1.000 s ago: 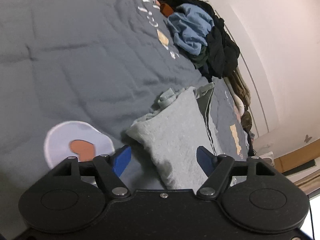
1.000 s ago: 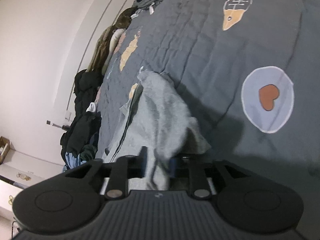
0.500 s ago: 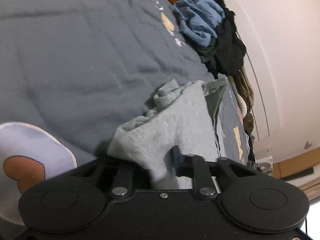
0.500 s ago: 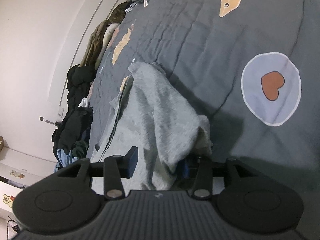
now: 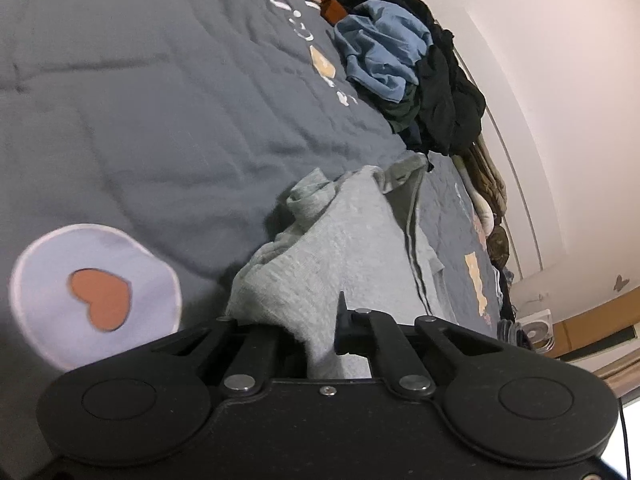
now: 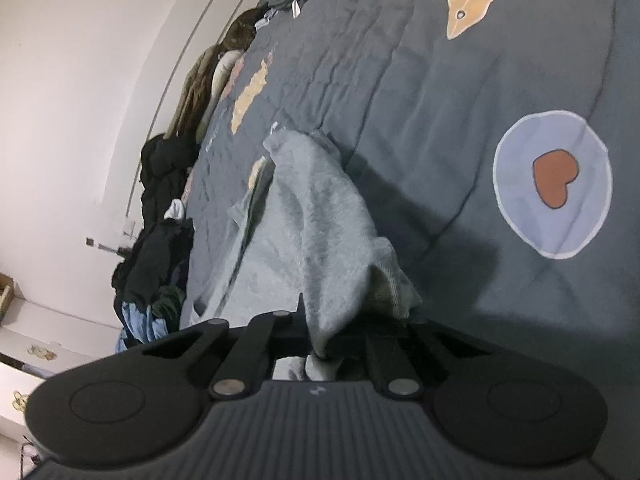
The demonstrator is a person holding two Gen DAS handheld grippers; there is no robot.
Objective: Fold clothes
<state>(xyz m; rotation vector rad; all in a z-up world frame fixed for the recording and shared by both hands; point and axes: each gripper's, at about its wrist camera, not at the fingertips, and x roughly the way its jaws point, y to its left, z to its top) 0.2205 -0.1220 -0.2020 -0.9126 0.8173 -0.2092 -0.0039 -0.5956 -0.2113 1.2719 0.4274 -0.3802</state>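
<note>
A light grey fleece garment (image 5: 340, 248) lies bunched on the dark grey bedspread (image 5: 160, 100), and the same grey garment (image 6: 316, 220) also fills the middle of the right wrist view. My left gripper (image 5: 316, 332) is shut on one near edge of the cloth, which bulges up between its jaws. My right gripper (image 6: 324, 340) is shut on the other near edge, with fabric hanging through the gap. The pads of both are hidden by the cloth. The far end of the garment rests on the bed.
A heap of blue and black clothes (image 5: 404, 64) sits along the wall side of the bed, and the clothes heap (image 6: 160, 216) shows again at left. The bedspread carries a lilac heart patch (image 5: 96, 292), the same patch (image 6: 554, 184), and a fish print (image 6: 472, 0). A white wall (image 6: 80, 80) borders the bed.
The left gripper went from wide open around the grey cloth to shut on it. The right gripper loosened briefly, then closed on the cloth again. The garment edge has bunched up toward both grippers.
</note>
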